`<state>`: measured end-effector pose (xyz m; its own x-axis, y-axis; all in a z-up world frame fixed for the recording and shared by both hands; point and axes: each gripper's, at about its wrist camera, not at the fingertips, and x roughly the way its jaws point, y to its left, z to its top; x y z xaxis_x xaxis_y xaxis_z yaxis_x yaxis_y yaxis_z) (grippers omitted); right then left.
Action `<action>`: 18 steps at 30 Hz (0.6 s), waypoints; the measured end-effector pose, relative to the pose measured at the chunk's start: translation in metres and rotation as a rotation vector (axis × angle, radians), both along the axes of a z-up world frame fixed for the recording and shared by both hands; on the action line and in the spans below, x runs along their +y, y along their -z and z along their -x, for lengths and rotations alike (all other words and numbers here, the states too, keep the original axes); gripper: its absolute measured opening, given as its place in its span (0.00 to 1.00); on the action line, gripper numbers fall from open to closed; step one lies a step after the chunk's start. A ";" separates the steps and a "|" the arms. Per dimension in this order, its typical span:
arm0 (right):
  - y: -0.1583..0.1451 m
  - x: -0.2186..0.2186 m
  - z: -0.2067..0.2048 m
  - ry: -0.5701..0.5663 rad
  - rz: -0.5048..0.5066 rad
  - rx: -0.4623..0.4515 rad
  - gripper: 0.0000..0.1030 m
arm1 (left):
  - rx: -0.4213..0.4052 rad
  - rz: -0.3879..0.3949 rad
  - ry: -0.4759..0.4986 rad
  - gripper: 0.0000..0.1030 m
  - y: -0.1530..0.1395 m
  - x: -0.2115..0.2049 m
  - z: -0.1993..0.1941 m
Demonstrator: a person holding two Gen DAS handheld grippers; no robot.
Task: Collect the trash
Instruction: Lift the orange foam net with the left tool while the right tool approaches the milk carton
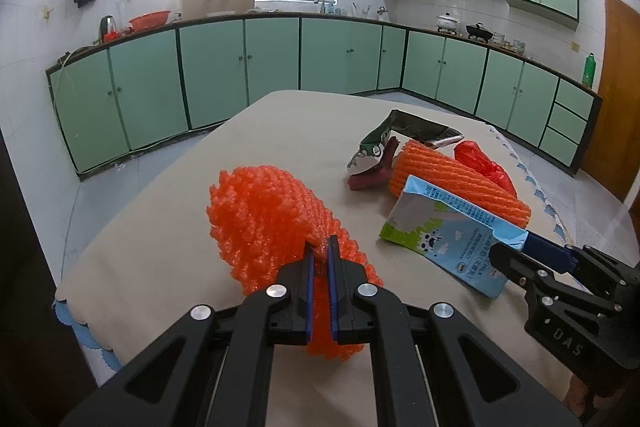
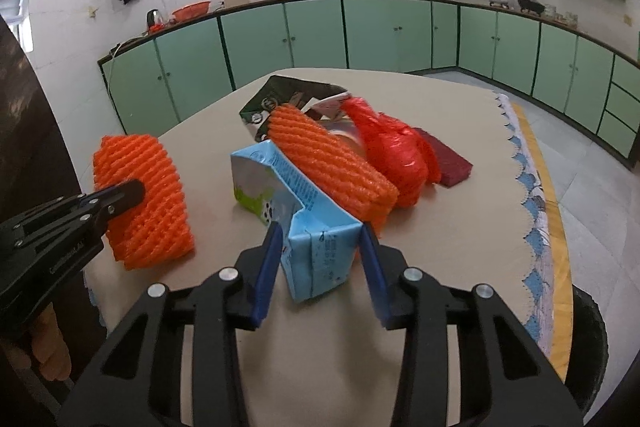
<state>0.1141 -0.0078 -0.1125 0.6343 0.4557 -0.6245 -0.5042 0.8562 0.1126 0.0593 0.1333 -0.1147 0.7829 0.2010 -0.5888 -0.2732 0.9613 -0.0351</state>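
On the beige-clothed table [image 1: 160,227] my left gripper [image 1: 320,247] is shut on an orange foam net [image 1: 264,219], its blue pads pinching the net's near edge. The same net [image 2: 148,203] shows in the right wrist view with the left gripper [image 2: 136,193] clamped on its side. My right gripper [image 2: 320,227] is shut on a blue and white milk carton [image 2: 316,247], one pad against each side of its near end. From the left wrist view the carton [image 1: 452,231] lies tilted with the right gripper [image 1: 514,247] at its lower end.
Behind the carton lie a second orange foam net [image 2: 332,159], a red plastic bag [image 2: 392,147], a dark green wrapper [image 2: 280,95] and a maroon block [image 2: 448,163]. The cloth's scalloped blue edge [image 2: 532,211] marks the table's right side. Green cabinets line the walls.
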 end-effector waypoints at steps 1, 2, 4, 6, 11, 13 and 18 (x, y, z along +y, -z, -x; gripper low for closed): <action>0.000 0.001 0.000 -0.003 -0.004 0.008 0.37 | 0.000 -0.001 0.000 0.06 0.000 0.001 0.000; -0.001 0.002 0.000 -0.006 -0.007 0.012 0.37 | -0.001 -0.004 -0.002 0.06 0.000 0.001 0.001; -0.004 0.003 0.005 -0.012 0.002 0.007 0.37 | -0.002 -0.004 -0.006 0.06 -0.001 0.003 0.001; -0.010 0.003 0.010 -0.016 0.002 -0.006 0.37 | -0.001 0.001 -0.010 0.06 -0.001 0.003 0.000; -0.017 0.002 0.019 -0.035 -0.005 -0.015 0.37 | -0.002 0.006 -0.006 0.06 0.000 0.004 0.000; -0.015 0.007 0.018 -0.039 0.006 -0.016 0.39 | -0.001 0.001 0.000 0.06 -0.001 0.002 0.000; -0.014 0.014 0.013 -0.040 0.004 -0.019 0.39 | 0.004 0.001 0.003 0.06 -0.001 0.005 0.001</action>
<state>0.1010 0.0061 -0.0985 0.6276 0.4783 -0.6143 -0.5399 0.8359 0.0992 0.0582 0.1386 -0.1137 0.7814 0.1979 -0.5918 -0.2703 0.9621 -0.0352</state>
